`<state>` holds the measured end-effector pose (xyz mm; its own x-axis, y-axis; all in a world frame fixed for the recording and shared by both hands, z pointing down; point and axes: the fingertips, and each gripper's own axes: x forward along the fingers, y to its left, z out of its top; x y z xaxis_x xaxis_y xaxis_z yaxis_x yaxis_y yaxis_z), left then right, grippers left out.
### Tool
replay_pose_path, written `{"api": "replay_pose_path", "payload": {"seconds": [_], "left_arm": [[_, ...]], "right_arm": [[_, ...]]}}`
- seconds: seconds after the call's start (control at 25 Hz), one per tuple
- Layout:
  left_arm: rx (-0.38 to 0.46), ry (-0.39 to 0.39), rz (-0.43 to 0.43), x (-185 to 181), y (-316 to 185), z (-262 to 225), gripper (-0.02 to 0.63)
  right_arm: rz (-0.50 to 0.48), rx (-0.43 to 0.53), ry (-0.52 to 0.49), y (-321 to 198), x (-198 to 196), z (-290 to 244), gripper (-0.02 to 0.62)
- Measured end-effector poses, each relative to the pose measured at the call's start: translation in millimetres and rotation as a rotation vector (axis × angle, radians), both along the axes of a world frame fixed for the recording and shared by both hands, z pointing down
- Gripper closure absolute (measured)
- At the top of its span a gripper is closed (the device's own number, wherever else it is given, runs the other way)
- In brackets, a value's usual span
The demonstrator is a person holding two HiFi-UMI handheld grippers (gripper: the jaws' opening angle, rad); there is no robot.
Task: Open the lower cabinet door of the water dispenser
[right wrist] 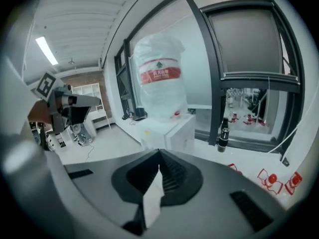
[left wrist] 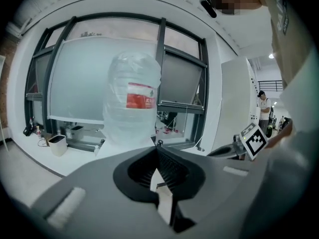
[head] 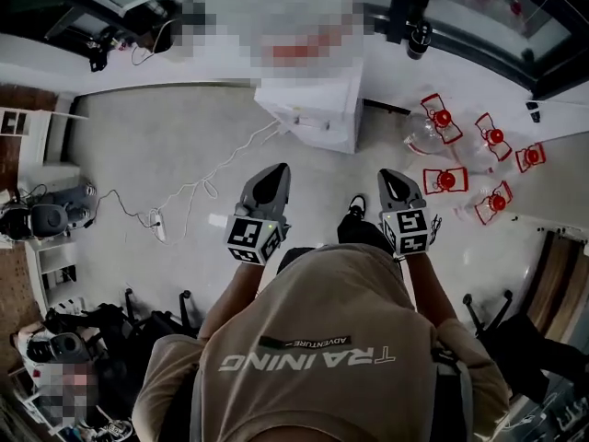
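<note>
The left gripper (head: pixel 274 173) and right gripper (head: pixel 394 178), jaws together and empty, hang side by side well short of the water dispenser (head: pixel 317 109). It stands on the floor (head: pixel 166 145) ahead with a big bottle (right wrist: pixel 159 78) on top. Red-capped bottles (head: pixel 460 159) lie right of it.

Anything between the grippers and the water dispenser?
Head view: bare floor only, from left gripper and right gripper to water dispenser; white cable passes left.

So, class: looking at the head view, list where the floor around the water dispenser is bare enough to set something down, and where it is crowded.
Bare: floor in front of the water dispenser, and left of it, above the white cable. Crowded: red-capped bottles to its right.
</note>
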<state>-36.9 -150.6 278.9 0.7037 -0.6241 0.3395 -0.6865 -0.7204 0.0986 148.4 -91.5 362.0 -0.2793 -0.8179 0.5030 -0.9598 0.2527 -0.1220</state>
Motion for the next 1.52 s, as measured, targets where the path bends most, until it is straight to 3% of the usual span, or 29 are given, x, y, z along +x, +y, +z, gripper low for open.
{"api": "replay_pose_path", "payload": {"seconds": [0.24, 0.52, 0.76, 1.0, 1.12, 1.28, 1.52], "left_arm": [[-0.027, 0.029, 0.019, 47.2, -49.9, -2.4, 0.617], [-0.103, -0.057, 0.161, 89.3, -57.1, 49.9, 0.617], [-0.197, -0.121, 0.283, 114.0, -49.2, 112.0, 0.617], [-0.263, -0.176, 0.388, 129.4, -25.3, 191.1, 0.617], [-0.291, -0.204, 0.401, 136.5, -16.1, 236.6, 0.617], [-0.388, -0.226, 0.415, 142.7, -1.1, 295.1, 0.617], [-0.464, -0.276, 0.364, 144.3, 4.2, 374.3, 0.617]], "right_arm": [[0.0, -0.036, -0.024, -33.8, 34.0, 24.9, 0.588], [0.026, -0.047, -0.109, -52.1, 33.1, 52.8, 0.588], [-0.022, 0.003, 0.026, -55.8, 20.6, 95.0, 0.588], [-0.097, -0.066, 0.131, -48.0, 9.1, 167.6, 0.588], [-0.102, -0.128, 0.129, -47.4, 10.9, 212.4, 0.587], [-0.089, -0.239, 0.123, -50.1, 19.1, 276.5, 0.586], [-0.131, -0.266, 0.155, -66.5, 29.3, 358.0, 0.586]]}}
